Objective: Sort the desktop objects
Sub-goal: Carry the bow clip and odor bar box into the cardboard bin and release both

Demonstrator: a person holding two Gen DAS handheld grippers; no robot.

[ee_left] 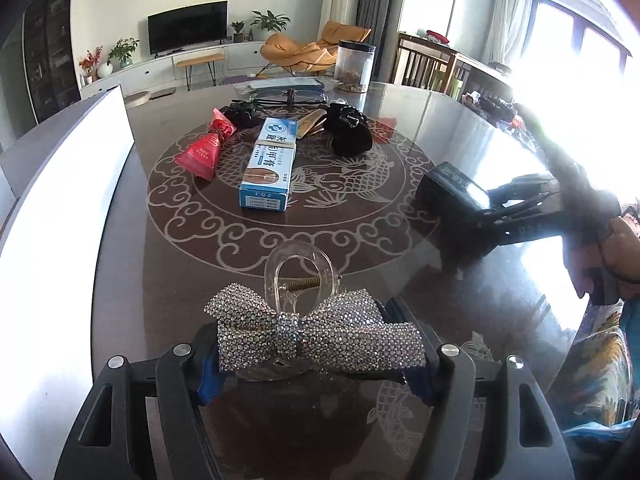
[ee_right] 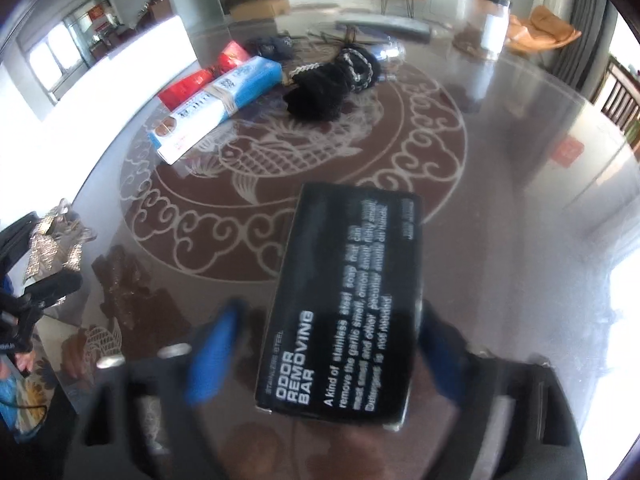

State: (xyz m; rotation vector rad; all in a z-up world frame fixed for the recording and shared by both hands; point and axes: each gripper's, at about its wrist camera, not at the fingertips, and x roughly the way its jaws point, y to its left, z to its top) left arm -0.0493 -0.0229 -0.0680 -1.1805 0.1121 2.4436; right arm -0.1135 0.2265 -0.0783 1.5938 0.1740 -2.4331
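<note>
Left gripper [ee_left: 320, 354] clamped on a rhinestone bow hair clip [ee_left: 316, 332], blue pads pressed against both ends of the bow, clear claw part jutting forward beyond the fingertips, above the glossy tabletop [ee_left: 460, 132]. Ahead of that gripper, left to right: red pouch [ee_left: 206, 146], blue-and-white carton [ee_left: 270, 160], black scrunchie [ee_left: 348, 130]; farther back, a clear jar [ee_left: 356, 66]. Off to its right, the other gripper with a black box [ee_left: 452, 190].

Right gripper [ee_right: 320, 356] around the black box [ee_right: 344, 304] printed "ODOR REMOVING BAR": right pad against the box's edge, left blue pad [ee_right: 214, 356] just beside the other edge with a sliver of gap, picture blurred, so full grip impossible to tell. Beyond its fingertips to the left, the carton [ee_right: 222, 98] and scrunchie [ee_right: 324, 84].
</note>
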